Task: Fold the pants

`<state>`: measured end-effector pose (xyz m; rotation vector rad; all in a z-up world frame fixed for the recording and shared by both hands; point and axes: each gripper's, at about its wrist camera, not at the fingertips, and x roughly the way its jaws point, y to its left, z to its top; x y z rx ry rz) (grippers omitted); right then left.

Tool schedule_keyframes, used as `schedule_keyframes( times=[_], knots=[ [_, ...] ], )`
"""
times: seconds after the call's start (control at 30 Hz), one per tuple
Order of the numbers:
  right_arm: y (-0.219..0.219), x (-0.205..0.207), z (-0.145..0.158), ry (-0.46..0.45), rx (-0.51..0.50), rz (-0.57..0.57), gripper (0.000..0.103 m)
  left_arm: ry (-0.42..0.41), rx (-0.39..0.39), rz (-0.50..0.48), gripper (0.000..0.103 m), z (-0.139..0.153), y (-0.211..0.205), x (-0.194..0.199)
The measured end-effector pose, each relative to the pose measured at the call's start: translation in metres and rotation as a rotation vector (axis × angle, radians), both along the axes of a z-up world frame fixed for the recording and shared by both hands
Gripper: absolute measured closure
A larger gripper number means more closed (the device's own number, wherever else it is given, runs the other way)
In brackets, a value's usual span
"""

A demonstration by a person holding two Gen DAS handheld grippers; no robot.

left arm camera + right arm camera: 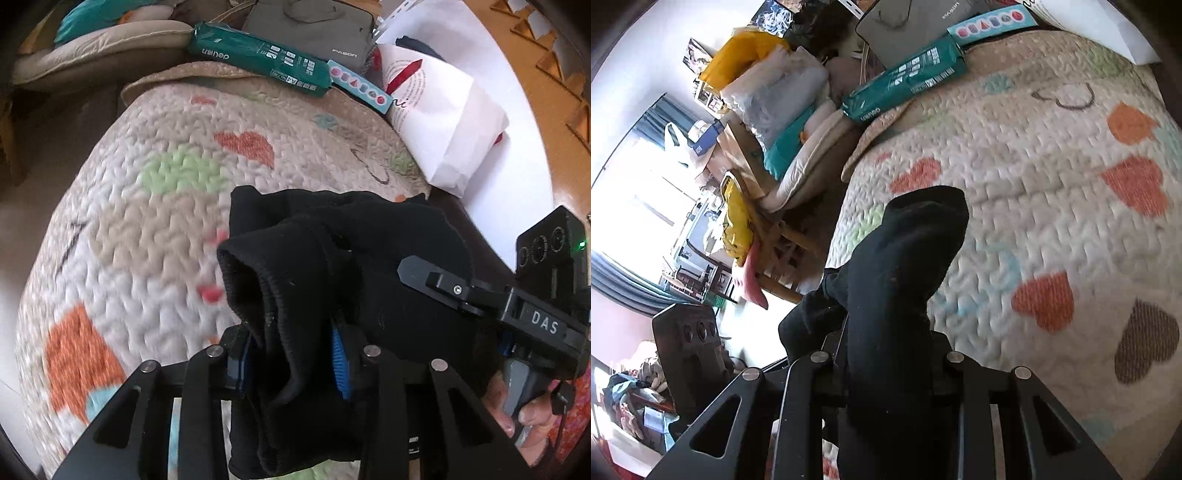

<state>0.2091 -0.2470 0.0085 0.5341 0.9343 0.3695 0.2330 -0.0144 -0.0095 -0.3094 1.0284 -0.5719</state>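
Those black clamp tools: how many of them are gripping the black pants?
2. The left gripper pinches a ribbed edge of the pants between its blue-padded jaws. The right gripper clamps another bunch of the pants beside it.

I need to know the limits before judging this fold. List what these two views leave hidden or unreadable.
- Left wrist view: the black pants drape over the left gripper, and their lower end is cut off by the bottom edge.
- Right wrist view: fabric fully covers the right gripper, hiding its fingertips.
- Both views: the heart-print quilt is motion-blurred.
- How far the fold has progressed: the garment is bunched.
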Motion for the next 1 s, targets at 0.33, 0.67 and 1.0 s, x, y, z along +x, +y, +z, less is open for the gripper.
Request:
schedule_keyframes(
  times=[0.33, 0.67, 1.0],
  knots=[
    [-0.015, 0.055, -0.034, 0.046, -0.043, -0.061, 0.074, 0.026, 0.154, -0.022, 0.068, -0.029, -0.038, 0.056],
    [-0.043, 0.069, -0.066, 0.111, -0.138, -0.167, 0.037, 0.097, 0.063, -0.015, 0.046, -0.032, -0.012, 0.068],
    [-0.047, 0.004, 0.001, -0.076, -0.187, -0.176, 0.037, 0.063, -0.111, 0.092, 0.046, 0.012, 0.004, 0.065]
  ],
)
